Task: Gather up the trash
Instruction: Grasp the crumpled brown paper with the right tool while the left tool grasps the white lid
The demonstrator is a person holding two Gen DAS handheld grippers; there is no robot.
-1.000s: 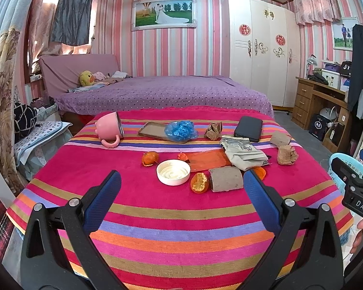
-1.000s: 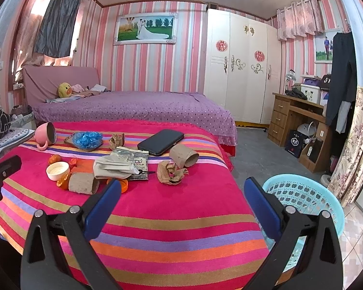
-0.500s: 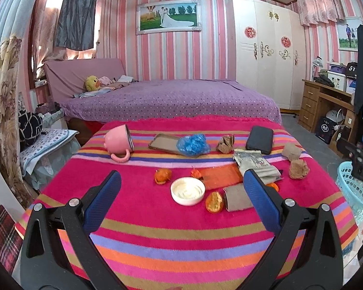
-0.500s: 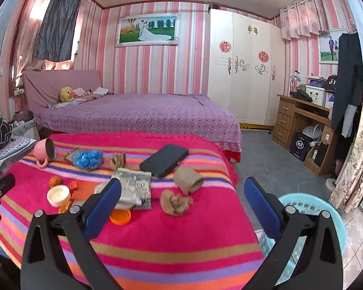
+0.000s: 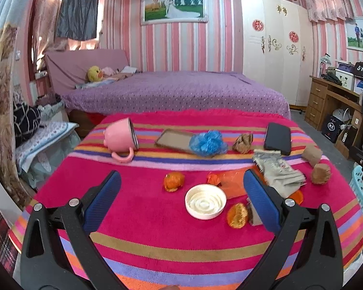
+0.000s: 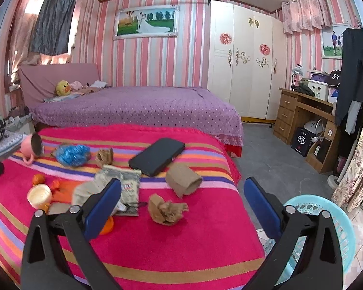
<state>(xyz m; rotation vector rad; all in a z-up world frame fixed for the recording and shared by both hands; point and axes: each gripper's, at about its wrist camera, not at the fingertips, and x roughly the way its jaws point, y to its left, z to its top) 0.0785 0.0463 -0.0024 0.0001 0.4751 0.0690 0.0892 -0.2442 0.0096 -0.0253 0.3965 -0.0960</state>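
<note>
Grippers, left (image 5: 181,188) and right (image 6: 181,188), hang wide and empty over my striped table (image 6: 181,249); crumpled paper (image 6: 168,209) lies near the basket (image 6: 342,227).

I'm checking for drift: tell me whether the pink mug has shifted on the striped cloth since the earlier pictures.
No. The pink mug lies tipped on the same stripes, left of the brown tray; only the camera's view changed.
</note>
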